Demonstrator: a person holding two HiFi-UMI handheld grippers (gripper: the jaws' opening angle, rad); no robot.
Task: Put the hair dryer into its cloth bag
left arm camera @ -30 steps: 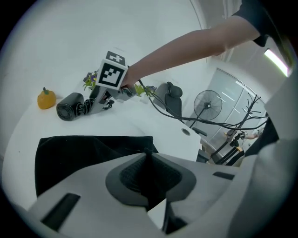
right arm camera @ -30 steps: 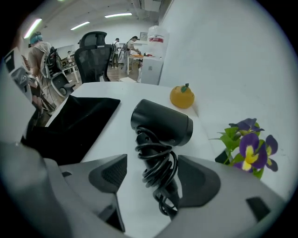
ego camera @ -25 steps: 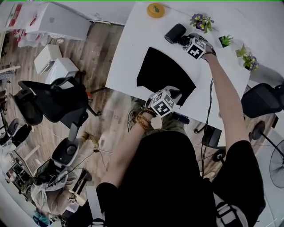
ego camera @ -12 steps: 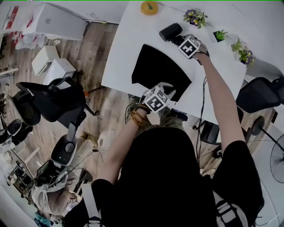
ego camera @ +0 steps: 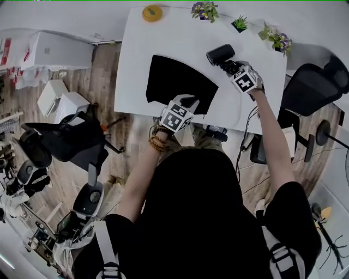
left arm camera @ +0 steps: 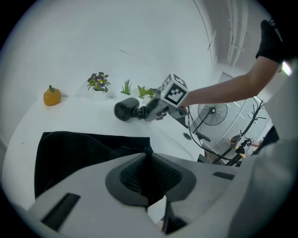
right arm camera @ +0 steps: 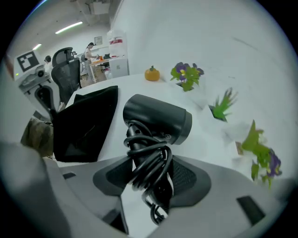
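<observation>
A black cloth bag (ego camera: 177,84) lies flat on the white table (ego camera: 136,49). My left gripper (ego camera: 187,101) is shut on the bag's near edge (left arm camera: 148,155), with black cloth pinched between the pads. The black hair dryer (ego camera: 220,54) has its cord wound round the handle. It sits just beyond the bag's right corner, barrel pointing away from me (right arm camera: 156,118). My right gripper (ego camera: 230,65) has just been closing its jaws, and they grip the corded handle (right arm camera: 150,176). The left gripper view shows the dryer (left arm camera: 126,110) and the right gripper beyond the bag (left arm camera: 84,148).
An orange pumpkin ornament (ego camera: 152,12) and three small potted plants (ego camera: 204,9) (ego camera: 240,23) (ego camera: 275,38) line the table's far edge. Office chairs stand at the right (ego camera: 313,84) and the left (ego camera: 60,139). White boxes (ego camera: 57,52) sit on the floor at the left.
My right gripper has carried the hair dryer rightward along the table, away from the purple flowers. The left gripper has kept its hold on the bag's edge.
</observation>
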